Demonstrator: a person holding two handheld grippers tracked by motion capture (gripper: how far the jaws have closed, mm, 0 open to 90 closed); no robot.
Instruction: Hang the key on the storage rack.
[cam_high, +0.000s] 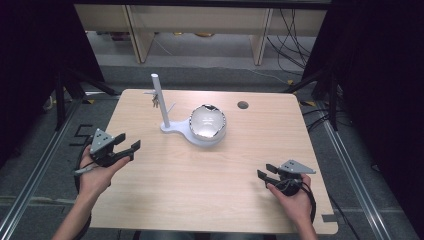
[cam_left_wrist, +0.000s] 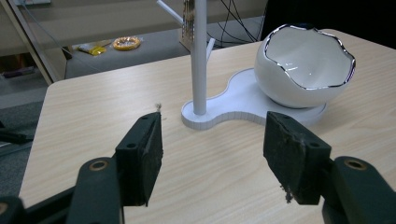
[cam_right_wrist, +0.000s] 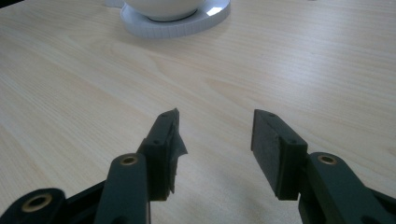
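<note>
Left tongs (cam_high: 128, 148): hovering by the tabletop's (cam_high: 200, 185) nine o'clock edge, jaws gaping wide, gripping nothing, facing bare wood. White stand (cam_high: 172, 127): sitting toward twelve o'clock, its upright post (cam_high: 160, 100) carrying small hanging keys (cam_high: 155, 102). Bowl (cam_high: 207, 122): resting on the stand's round pad at the post's three o'clock, lying empty in the left gripper view. Right tongs (cam_high: 263, 171): hovering near five o'clock, well apart from the bowl, jaws spread, grasping nothing.

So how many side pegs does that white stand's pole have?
3 visible: one upper peg pointing left, one lower peg pointing right, one peg near the keys. More may hide behind the pole.
</note>
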